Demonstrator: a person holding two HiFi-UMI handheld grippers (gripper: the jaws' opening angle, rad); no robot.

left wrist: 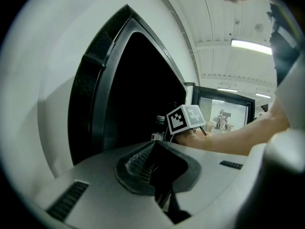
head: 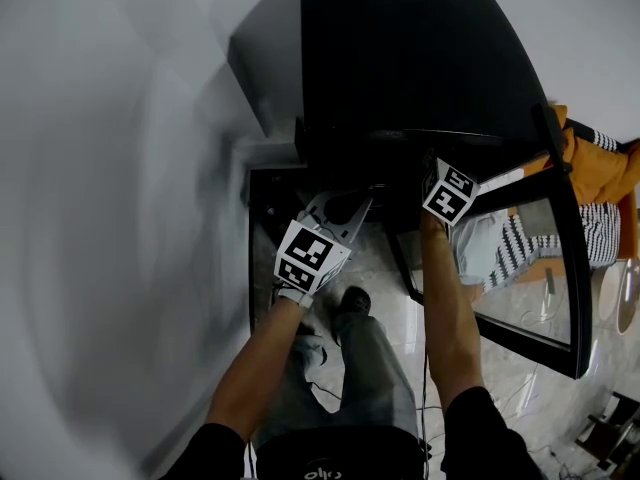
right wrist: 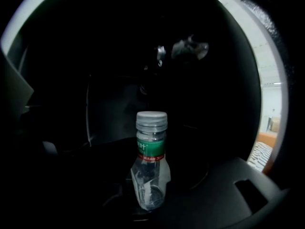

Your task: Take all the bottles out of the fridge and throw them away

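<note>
fridge (head: 400, 58): black, its glass door (head: 545, 268) standing open | right gripper (right wrist: 150, 200): in the fridge's dark opening, jaws pinching the crumpled lower body of the plastic bottle (right wrist: 151, 166) | plastic bottle: upright, clear, grey cap, green label | left gripper (left wrist: 159, 173): just outside the fridge opening, jaws pressed together, nothing between them

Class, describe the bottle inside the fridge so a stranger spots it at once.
Look into the dark fridge with its door open. Between the jaws of the right hand-held gripper is a bottle: clear, crumpled, grey cap, green band.
</note>
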